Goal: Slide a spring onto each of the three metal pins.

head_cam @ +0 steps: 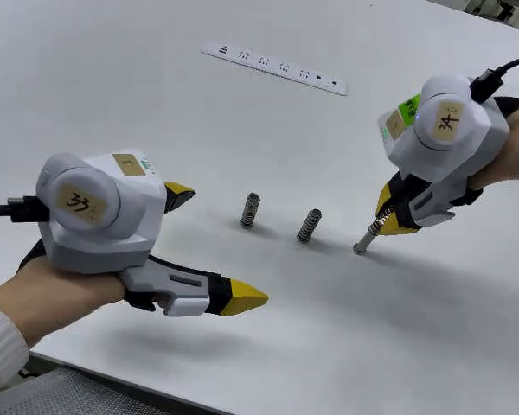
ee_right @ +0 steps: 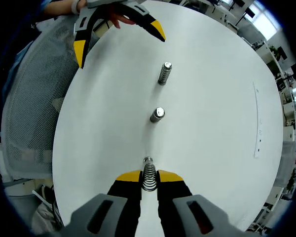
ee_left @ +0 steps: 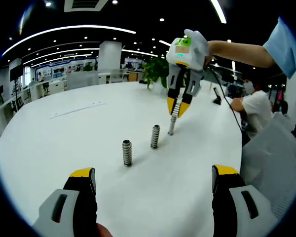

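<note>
In the head view, the right gripper (head_cam: pixel 387 218) is clenched on a small coiled steel spring (head_cam: pixel 377 226) threaded over the upper part of a thin, leaning silver metal pin (head_cam: pixel 362 247). The pin's bare lower end pokes out just past the jaw tips onto the white tabletop (head_cam: pixel 112 104). To that gripper's left stand two upright pins already sleeved in springs, the nearer sprung pin (head_cam: pixel 309 225) and the farther sprung pin (head_cam: pixel 251 210). Beyond them the left gripper (head_cam: pixel 214 246) hangs released, grasping nothing. A long white power strip (head_cam: pixel 275 67) lies well away from both grippers. In the left gripper view, its own jaws stand wide apart, with the two sprung pins ahead of them and the right gripper pinching the spring farther on. In the right gripper view, the spring sits squeezed between the yellow jaw tips, the bare pin end shows just ahead of it, and the other two pins line up beyond. Two of the three pins look finished. The last spring seems only partly down and would need sliding to the base before it is let go.
</note>
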Demonstrator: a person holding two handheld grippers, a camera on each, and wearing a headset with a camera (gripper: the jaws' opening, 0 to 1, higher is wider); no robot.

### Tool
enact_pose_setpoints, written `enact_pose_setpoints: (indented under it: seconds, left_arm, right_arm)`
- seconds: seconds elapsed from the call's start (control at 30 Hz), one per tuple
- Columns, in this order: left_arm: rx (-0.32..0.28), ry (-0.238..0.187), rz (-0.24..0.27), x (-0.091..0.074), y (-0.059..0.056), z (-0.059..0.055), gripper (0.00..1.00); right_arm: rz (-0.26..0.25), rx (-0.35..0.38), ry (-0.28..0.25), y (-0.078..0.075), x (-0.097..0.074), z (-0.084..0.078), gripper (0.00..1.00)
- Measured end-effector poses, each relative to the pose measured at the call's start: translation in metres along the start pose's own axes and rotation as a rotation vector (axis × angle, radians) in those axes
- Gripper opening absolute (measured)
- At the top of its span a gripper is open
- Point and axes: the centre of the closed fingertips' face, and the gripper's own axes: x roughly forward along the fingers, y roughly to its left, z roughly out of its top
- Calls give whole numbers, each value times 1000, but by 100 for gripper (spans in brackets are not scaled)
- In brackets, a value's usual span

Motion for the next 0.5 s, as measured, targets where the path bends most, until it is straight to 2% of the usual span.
enact_pose_setpoints:
  seconds: [0.2, 0.5]
  left_arm:
    - [8, 1, -11, 1, -3, 1, 100]
    - [-2, -5, -13, 1, -2, 0, 100]
  right_arm:
    - [7, 0, 18, 2, 8, 1, 13]
    - [18, 1, 33, 1, 24, 0, 13]
